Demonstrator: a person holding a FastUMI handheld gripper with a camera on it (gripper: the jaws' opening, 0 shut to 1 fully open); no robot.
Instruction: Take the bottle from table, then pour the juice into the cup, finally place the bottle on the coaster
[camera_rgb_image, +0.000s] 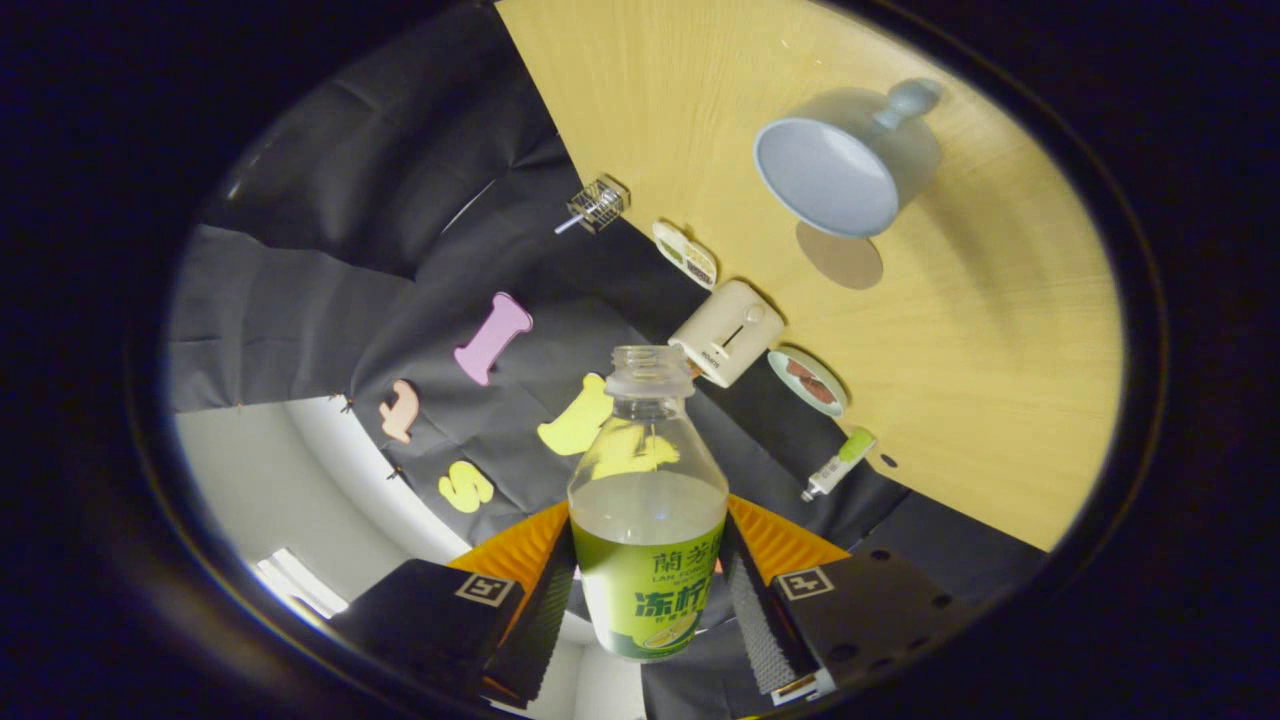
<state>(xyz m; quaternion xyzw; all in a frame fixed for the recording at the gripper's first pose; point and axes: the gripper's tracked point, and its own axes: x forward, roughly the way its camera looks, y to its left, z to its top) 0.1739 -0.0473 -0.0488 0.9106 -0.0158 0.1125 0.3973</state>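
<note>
My gripper (648, 590) is shut on a clear bottle (647, 520) with a green label, both fingers pressing its sides. The bottle has no cap and is about half full of pale juice. The whole view is rolled over, so the wooden table (980, 380) slants beyond the bottle to the right. On it stands a pale blue cup (830, 175) with a handle, its open mouth facing me, well beyond the bottle's neck. A round tan coaster (840, 257) lies flat beside the cup, on the side nearer the bottle.
Along the table's far edge by the cloth wall stand a cream toaster (727, 332), two small dishes of food (808, 382), a small wire basket (598, 205) and a little green-capped tube (838, 463). A pale wall and a window lie to the lower left.
</note>
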